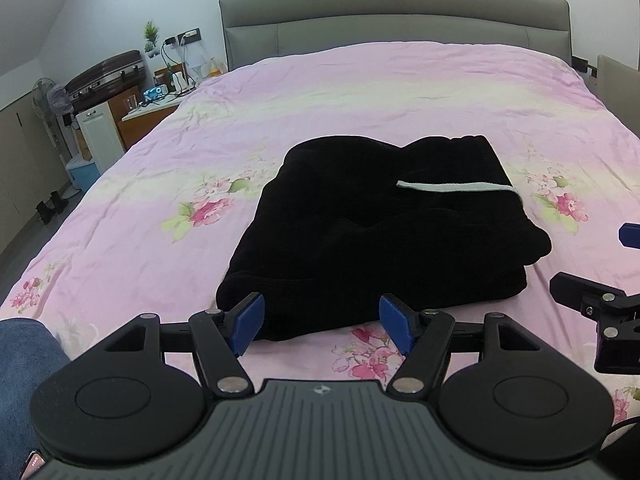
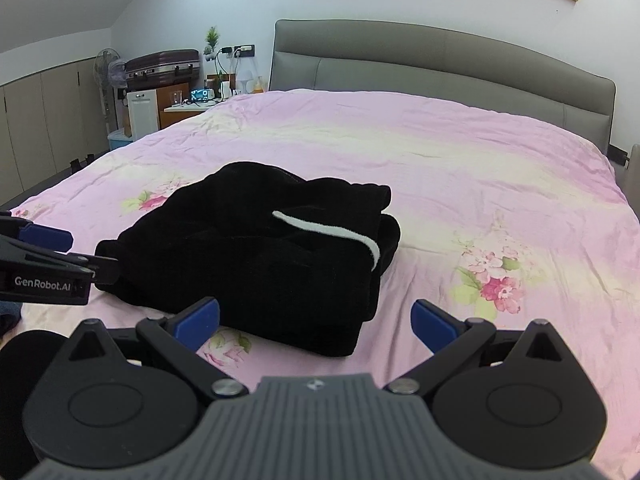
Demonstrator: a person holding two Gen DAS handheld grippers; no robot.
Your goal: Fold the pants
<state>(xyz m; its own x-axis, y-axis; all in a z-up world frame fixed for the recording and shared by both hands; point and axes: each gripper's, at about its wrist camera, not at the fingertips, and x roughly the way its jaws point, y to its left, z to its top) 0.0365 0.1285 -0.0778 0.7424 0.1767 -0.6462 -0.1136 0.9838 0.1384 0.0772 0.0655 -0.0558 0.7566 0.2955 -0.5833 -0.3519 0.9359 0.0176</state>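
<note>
The black plush pants (image 1: pixel 380 232) sit folded in a thick, squarish bundle on the pink floral-print bed cover (image 1: pixel 360 92), toward the foot edge of the bed and roughly midway between its side edges. A white stripe (image 1: pixel 452 187) runs across the top layer, curving down over the bundle's right side in the right wrist view (image 2: pixel 332 232).

The left gripper (image 1: pixel 322 322) hangs just short of the bundle's near edge, jaws spread wide, blue pads (image 1: pixel 250 322) on either side of the bundle's near left corner, gripping nothing. From the right wrist camera the left gripper (image 2: pixel 48 256) shows at the left border, its black tip right at the left edge of the pants; whether it touches the cloth is hard to tell.

The right gripper (image 2: pixel 316 320) is released too, jaws wide apart, one blue pad (image 2: pixel 200 322) in front of the near edge of the bundle, the other over bare cover. Both sit low over the foot edge.

At the far end stands the grey padded headboard (image 1: pixel 394 20); by the far left corner sits a cluttered wooden nightstand (image 1: pixel 148 110).
</note>
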